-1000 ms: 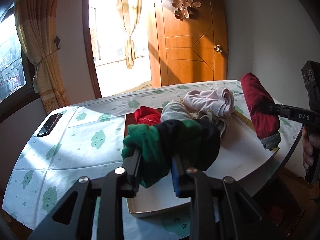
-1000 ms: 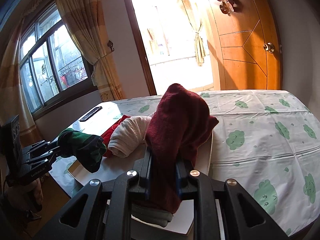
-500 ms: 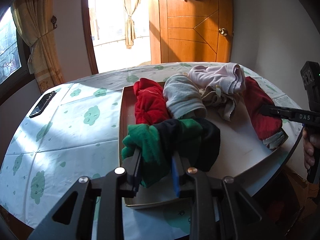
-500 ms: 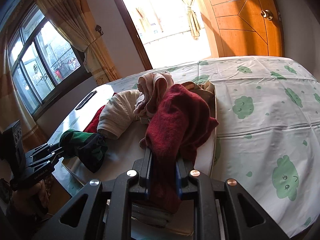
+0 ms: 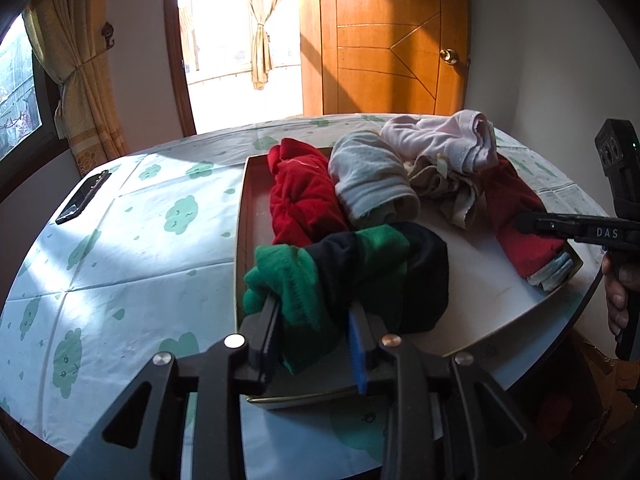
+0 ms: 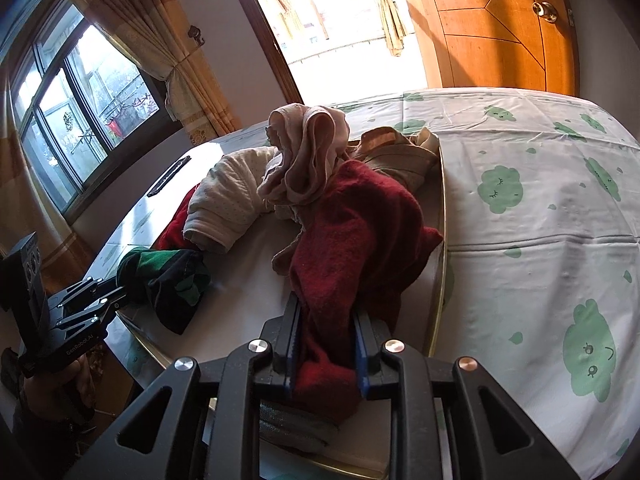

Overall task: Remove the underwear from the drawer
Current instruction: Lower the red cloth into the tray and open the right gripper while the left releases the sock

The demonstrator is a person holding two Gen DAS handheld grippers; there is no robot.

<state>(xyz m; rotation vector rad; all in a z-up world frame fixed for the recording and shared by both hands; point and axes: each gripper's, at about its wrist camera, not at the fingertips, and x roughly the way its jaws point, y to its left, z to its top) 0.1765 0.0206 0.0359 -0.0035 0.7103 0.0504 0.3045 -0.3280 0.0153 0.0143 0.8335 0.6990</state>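
Green-and-black underwear (image 5: 348, 276) sits between the jaws of the left gripper (image 5: 314, 332); the cloth bunches forward over the near left corner of the drawer (image 5: 242, 264). The left jaws have just been opening a little, with the fabric between them and the pads against it. Dark red underwear (image 6: 352, 248) is in the right gripper (image 6: 326, 344), jaws narrow and pressed on the cloth, having also eased apart slightly; the garment lies on the drawer's white floor along its right wall, a grey band at its lower end.

Remaining contents, toward the drawer's far end: a bright red piece (image 5: 304, 200) at far left, a pale grey-white roll (image 5: 372, 184) beside it, a pink piece (image 5: 444, 140) piled on top of a beige crumpled one (image 5: 444, 188).

The drawer is a shallow tray with a brass-coloured rim, resting on the counter (image 5: 132, 248) near its front edge. The counter carries a white cloth printed with green cloud faces, creased in a grid. A dark, flat, phone-like object (image 5: 82, 198) lies at the far left of the cloth.

Room: wooden door (image 5: 384, 40) with a brass knob and a wall ornament above; bright open doorway (image 5: 240, 32) to its left with a tied curtain; window (image 6: 76, 108) with a yellow tied curtain on the left wall. Strong sunlight falls across the cloth. A hand (image 5: 618, 292) grips the right handle.
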